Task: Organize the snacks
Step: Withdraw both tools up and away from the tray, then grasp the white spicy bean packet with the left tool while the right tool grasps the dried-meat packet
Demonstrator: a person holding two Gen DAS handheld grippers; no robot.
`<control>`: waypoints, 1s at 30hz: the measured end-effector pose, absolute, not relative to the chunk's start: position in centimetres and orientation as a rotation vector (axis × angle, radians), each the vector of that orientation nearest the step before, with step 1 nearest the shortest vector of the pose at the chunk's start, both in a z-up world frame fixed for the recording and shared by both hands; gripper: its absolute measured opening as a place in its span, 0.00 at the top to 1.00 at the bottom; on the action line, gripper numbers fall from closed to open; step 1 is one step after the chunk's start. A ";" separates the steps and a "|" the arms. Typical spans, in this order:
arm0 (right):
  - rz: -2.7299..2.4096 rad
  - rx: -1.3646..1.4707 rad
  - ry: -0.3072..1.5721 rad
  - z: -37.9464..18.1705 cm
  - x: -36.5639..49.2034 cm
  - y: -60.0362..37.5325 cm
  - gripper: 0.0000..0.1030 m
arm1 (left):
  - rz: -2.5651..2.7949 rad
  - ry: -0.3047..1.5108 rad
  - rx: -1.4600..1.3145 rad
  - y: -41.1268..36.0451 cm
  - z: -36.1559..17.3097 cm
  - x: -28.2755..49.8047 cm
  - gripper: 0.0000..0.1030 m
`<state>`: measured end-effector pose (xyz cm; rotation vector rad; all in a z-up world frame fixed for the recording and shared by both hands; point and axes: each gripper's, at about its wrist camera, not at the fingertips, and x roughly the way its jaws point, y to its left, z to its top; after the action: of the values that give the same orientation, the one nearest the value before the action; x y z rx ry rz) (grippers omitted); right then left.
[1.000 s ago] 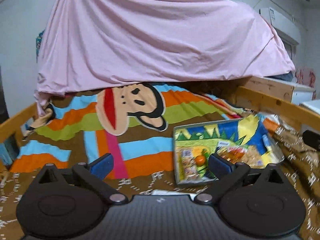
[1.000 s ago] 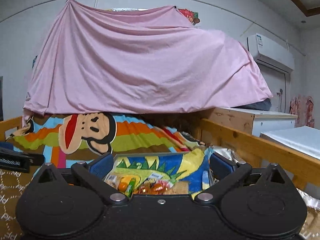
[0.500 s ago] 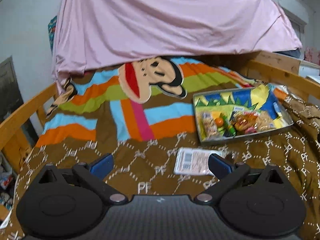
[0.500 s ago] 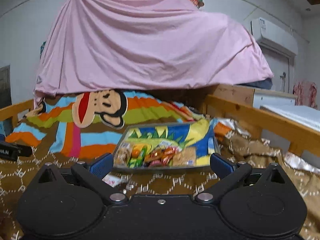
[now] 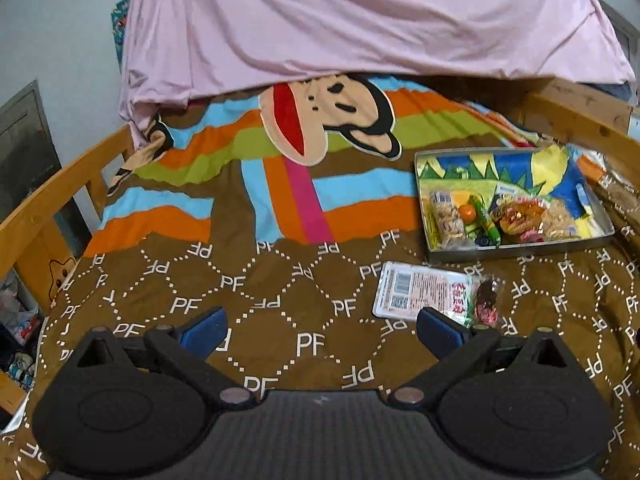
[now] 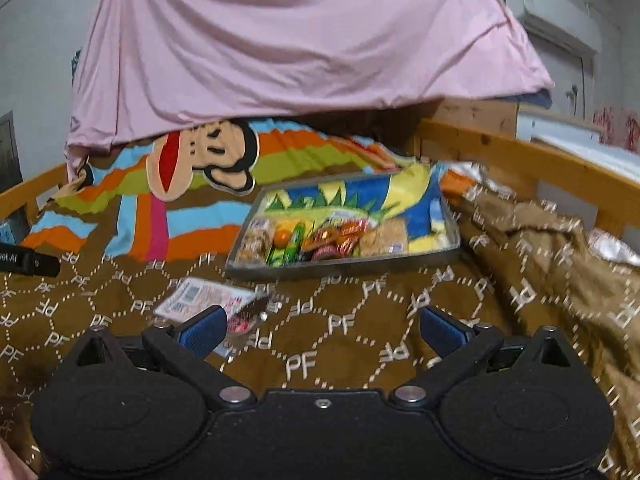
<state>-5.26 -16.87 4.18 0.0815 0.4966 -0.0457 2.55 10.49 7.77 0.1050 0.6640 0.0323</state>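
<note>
Both tools gape wide and empty above the brown PF-patterned bedspread (image 5: 280,300).

The shallow grey tray lined with dinosaur-print cloth (image 5: 520,250) sits far right, snacks packed along its near edge; a flat white-and-pink snack packet (image 5: 424,294) lies loose just in front. Left tool (image 5: 320,330) has bare blanket ahead; right tool (image 6: 320,330) too. Wooden bed rails (image 6: 520,164) hem both sides. A draped pink sheet (image 5: 360,20) hides the far end.

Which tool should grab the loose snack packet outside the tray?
Probably left. The snack packet lies just ahead of the left tool, by its right fingertip; the right tool sees it off left. Both open, empty.
</note>
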 end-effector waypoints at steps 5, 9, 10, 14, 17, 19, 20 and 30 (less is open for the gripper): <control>-0.023 0.090 0.567 2.3 -4.1 -16.1 0.01 | -0.012 0.716 0.148 10.2 7.0 5.7 0.00; 0.013 0.083 0.582 1.0 -2.9 -15.1 0.01 | -0.037 0.759 0.168 9.6 5.9 8.4 0.00; 0.026 0.075 0.584 0.6 -2.5 -14.7 0.01 | -0.040 0.772 0.173 9.5 5.4 9.2 0.00; 0.069 -0.001 0.600 -1.0 -0.5 -12.8 0.01 | -0.051 0.797 0.216 9.0 3.9 12.0 0.00; 0.097 -0.026 0.618 -2.0 1.0 -11.7 0.01 | -0.066 0.783 0.230 9.2 3.2 13.8 0.00; 0.109 -0.021 0.631 -2.5 2.0 -11.3 0.01 | -0.073 0.777 0.228 9.3 2.6 15.1 0.00; 0.114 -0.009 0.635 -2.6 2.5 -11.1 0.01 | -0.074 0.779 0.218 9.4 2.3 15.8 0.00; 0.076 0.127 0.700 -3.7 9.7 -9.1 0.01 | -0.234 0.855 0.075 9.8 -1.2 20.0 0.00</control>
<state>9.70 -9.14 -3.66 0.1266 0.6998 0.0758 20.02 9.80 -1.19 0.0747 0.8555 -0.2339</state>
